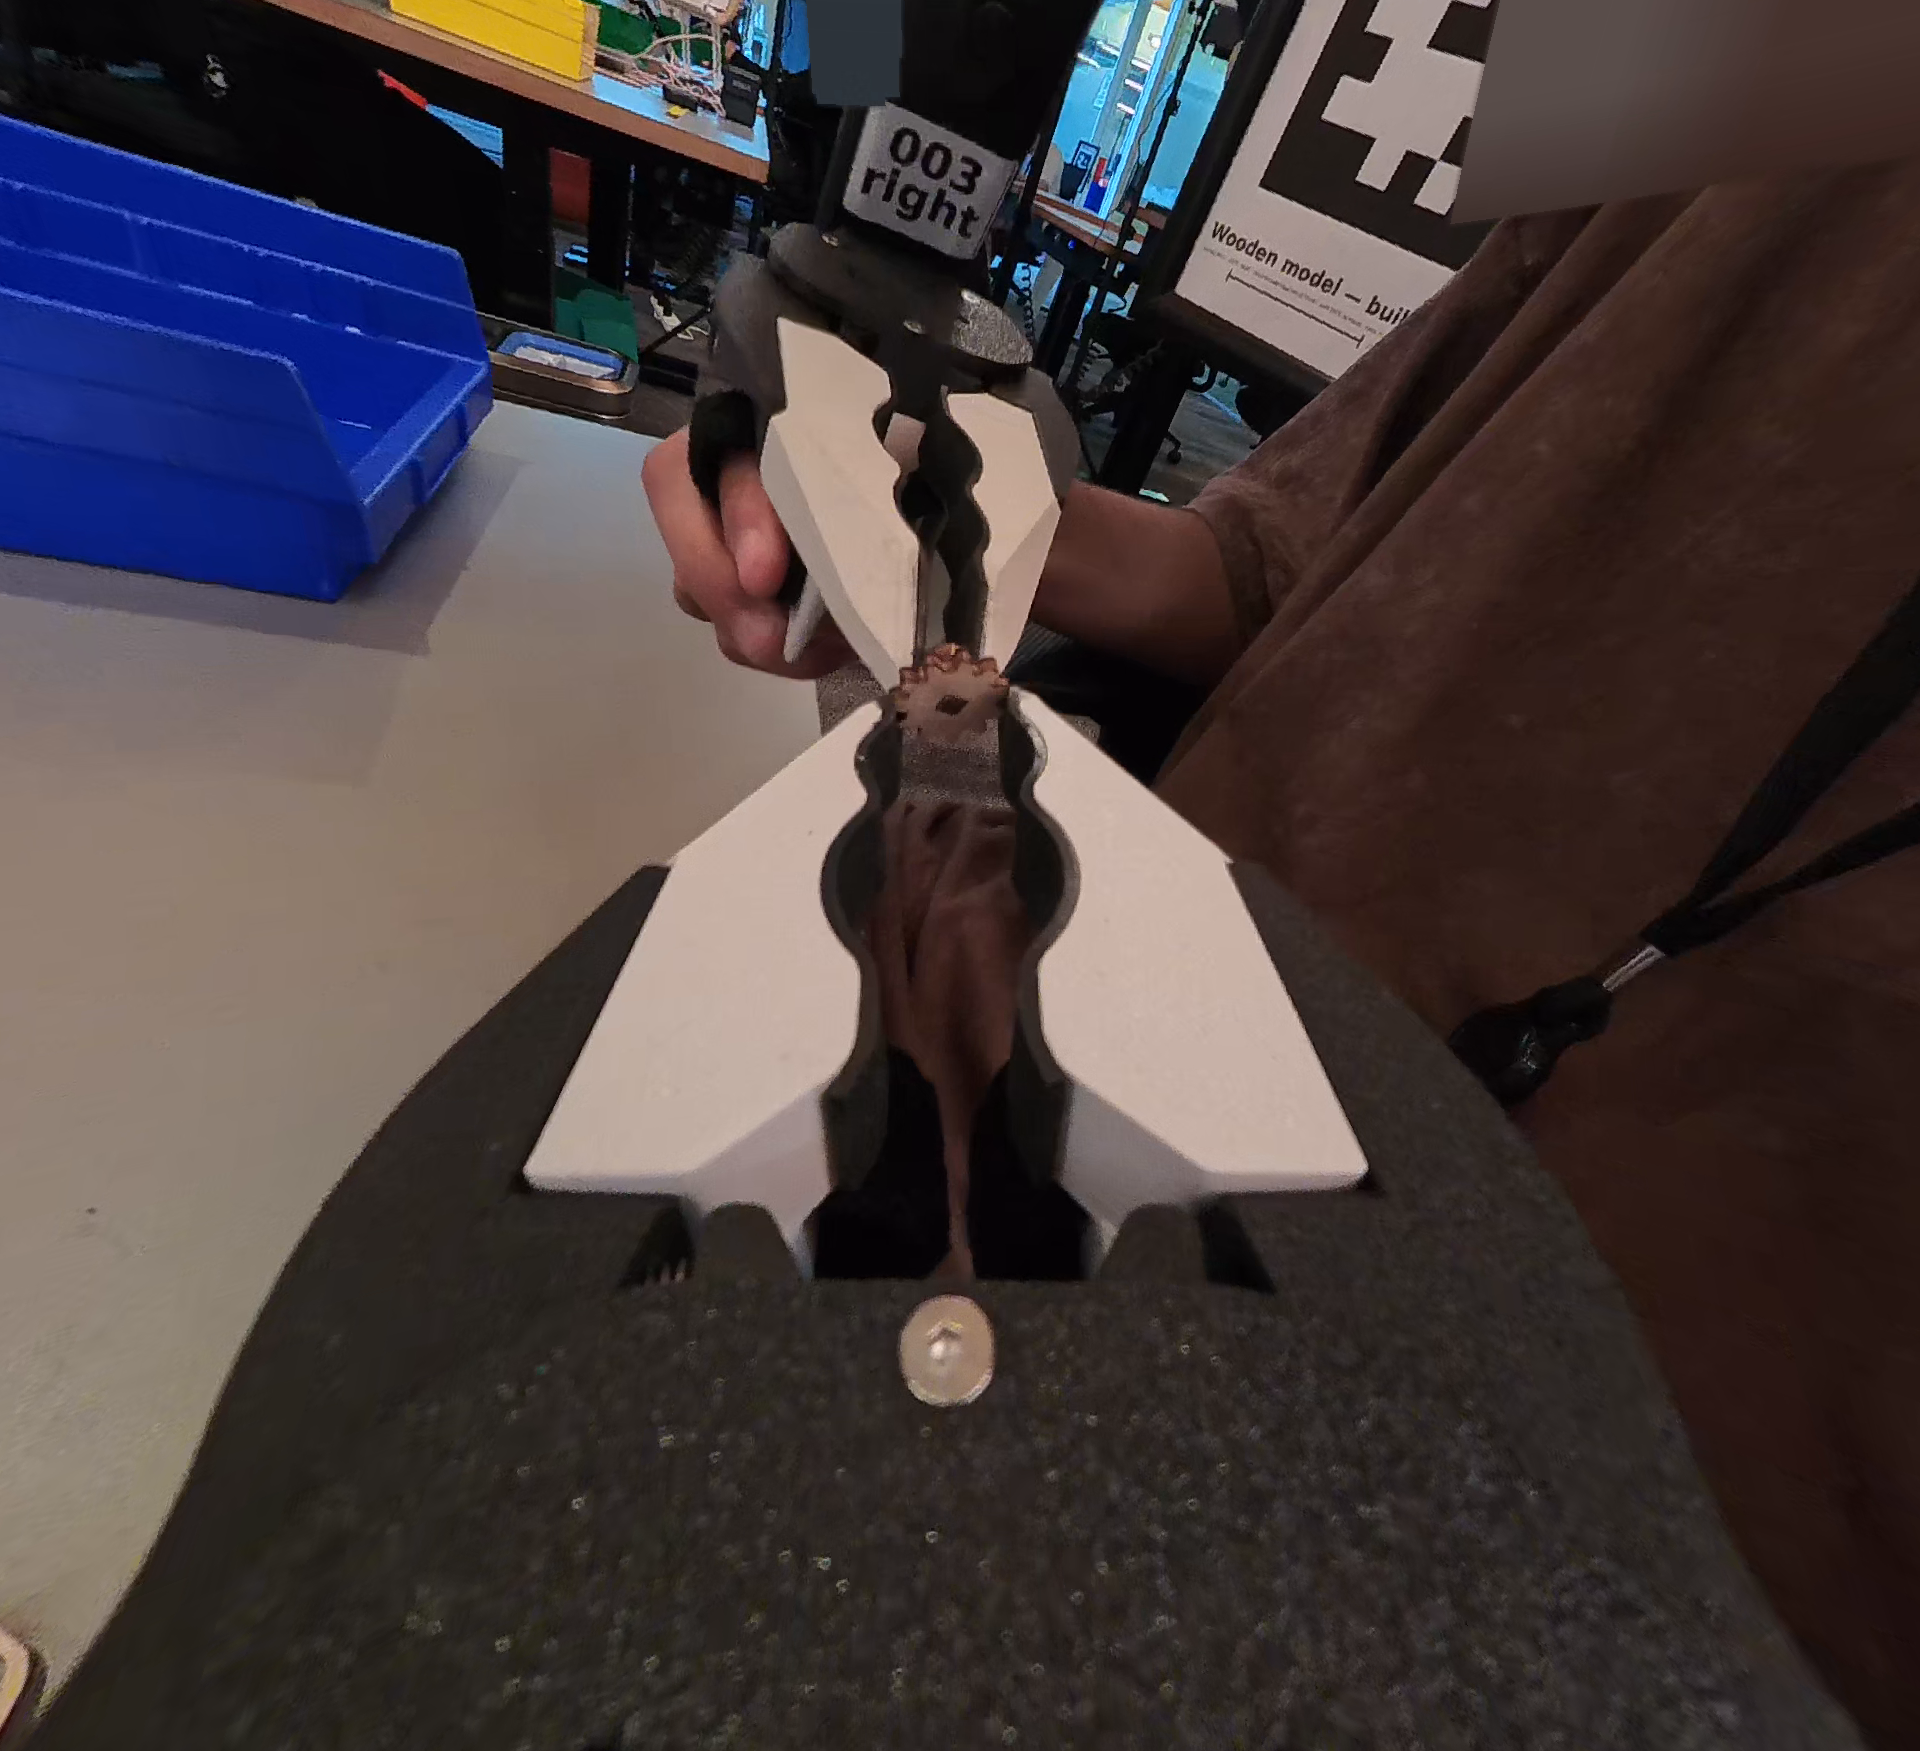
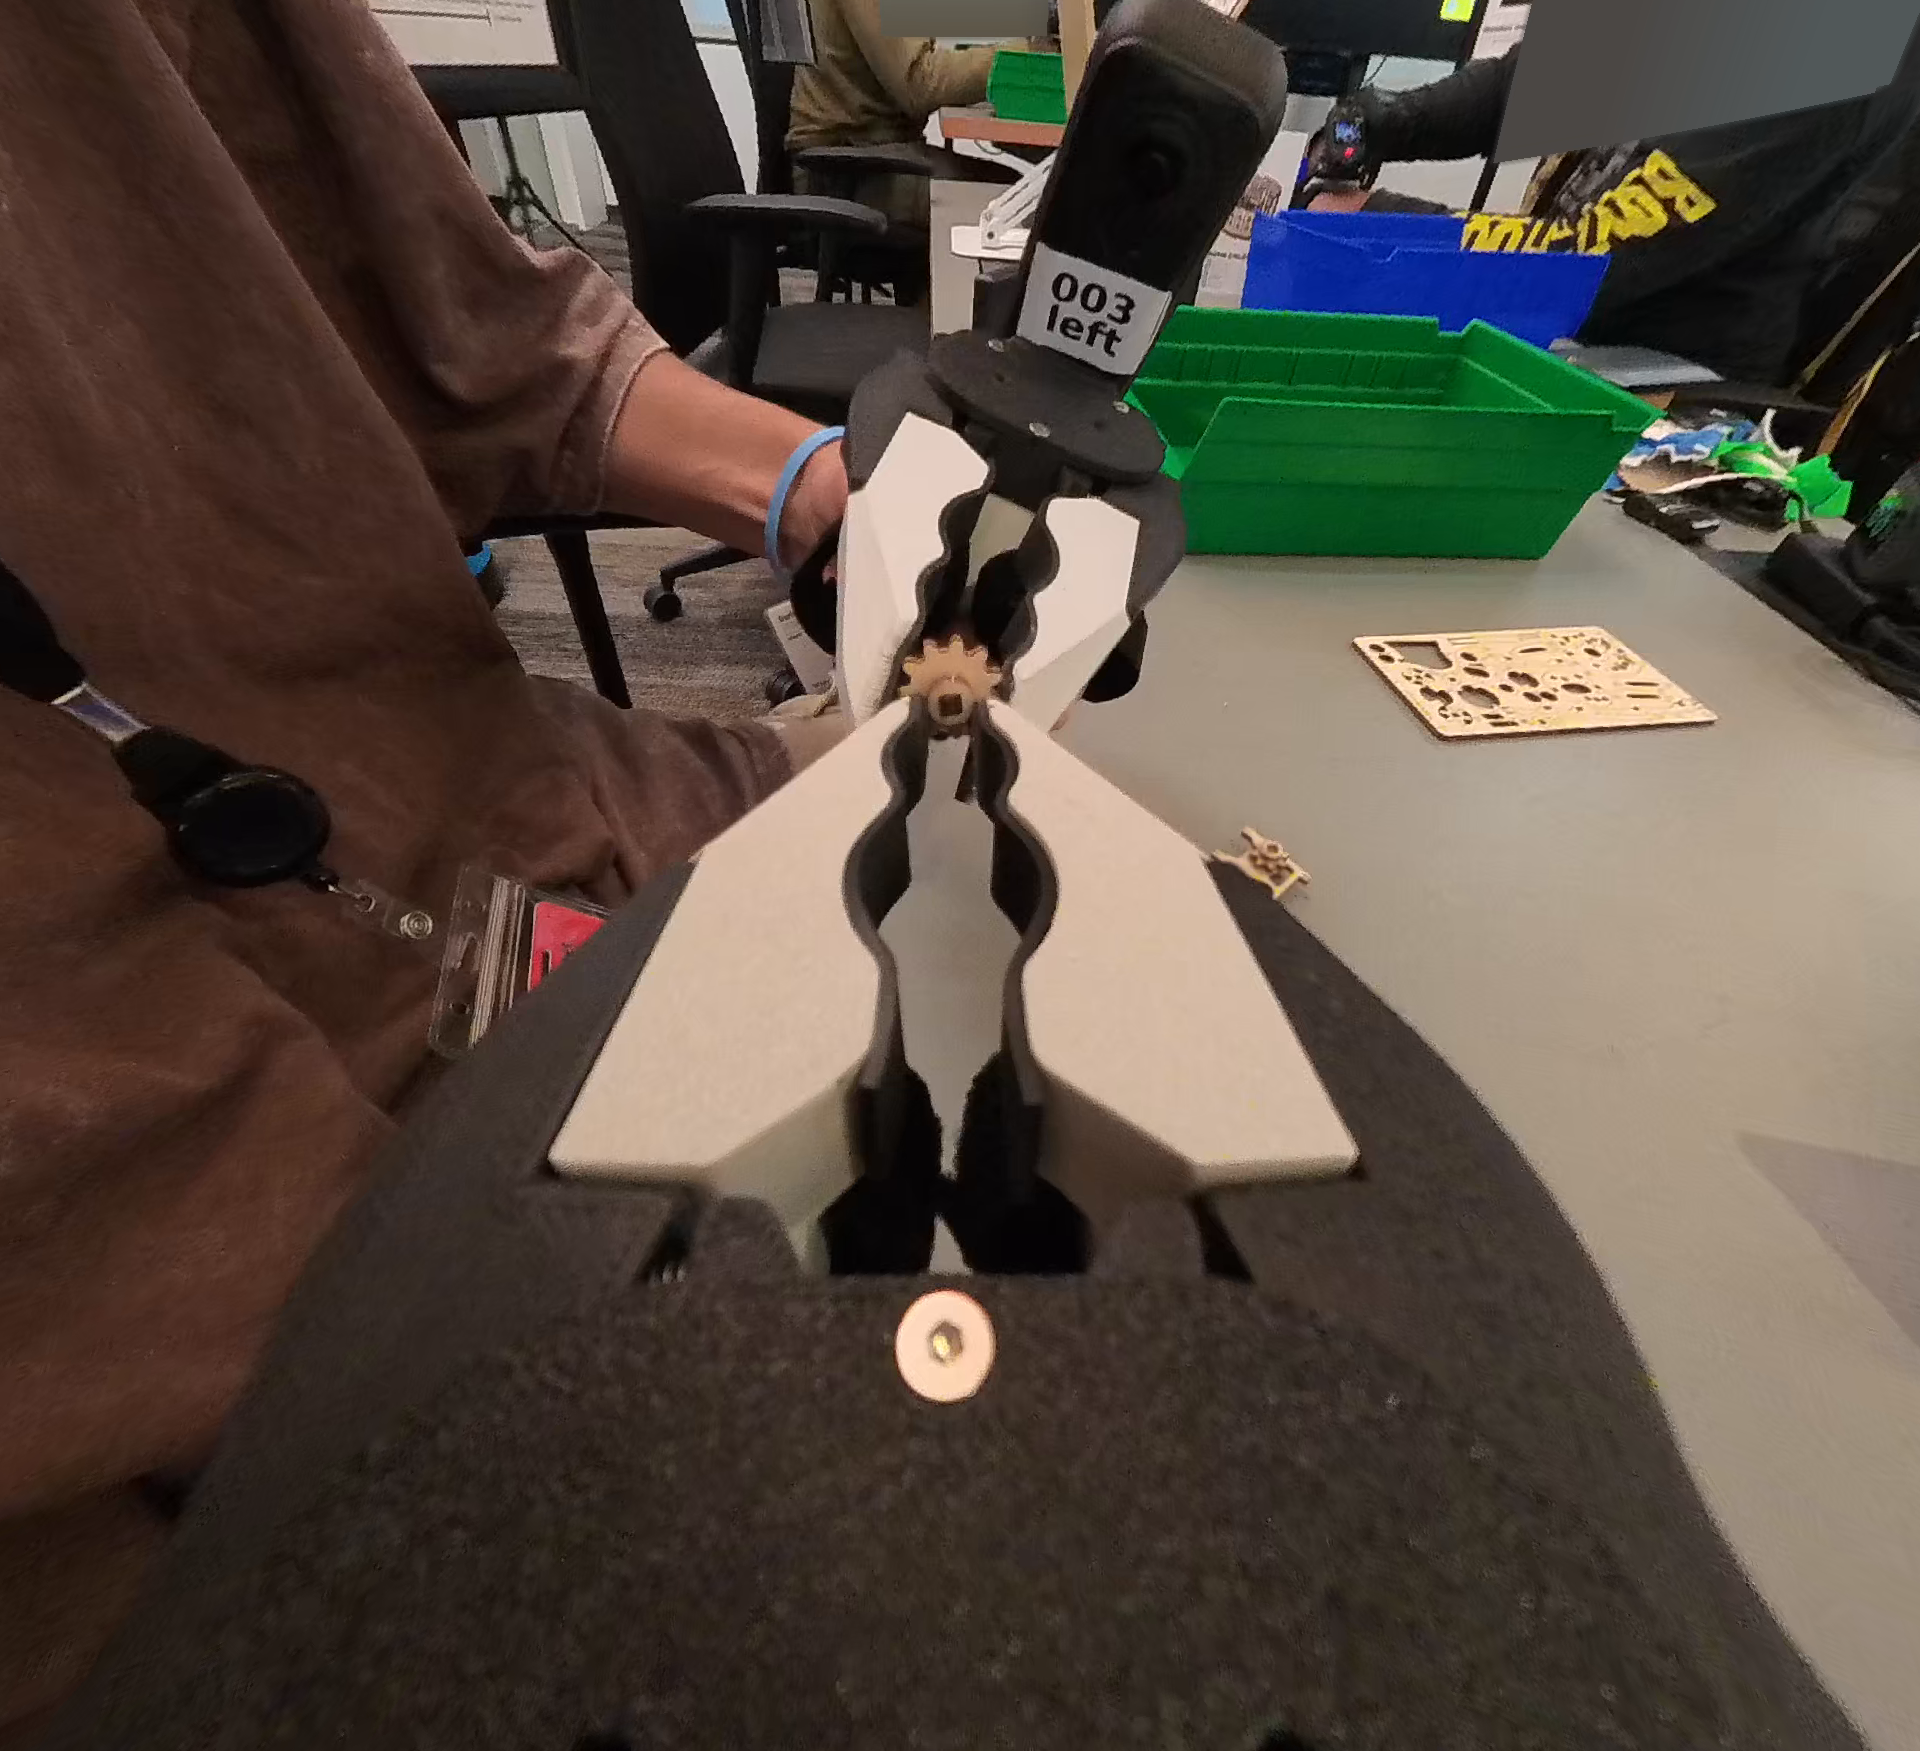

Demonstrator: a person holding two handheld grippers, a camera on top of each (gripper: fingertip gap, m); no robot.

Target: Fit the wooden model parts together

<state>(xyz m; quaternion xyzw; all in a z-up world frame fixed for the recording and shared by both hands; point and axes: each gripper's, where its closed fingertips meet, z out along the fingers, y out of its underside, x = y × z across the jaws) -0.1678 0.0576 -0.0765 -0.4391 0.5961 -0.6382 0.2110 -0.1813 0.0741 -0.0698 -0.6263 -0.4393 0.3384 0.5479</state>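
Wooden gear pinched by left tool; right tool clamps its peg

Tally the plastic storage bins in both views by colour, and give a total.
Blue bin: 1 in the left wrist view; the blue bin behind the green one in the right wrist view may be the same.
Green bin: 1
Yellow bin: 1
Total: 3, counting blue once.

Shared workshop: parts bins (blue); office chairs; desks
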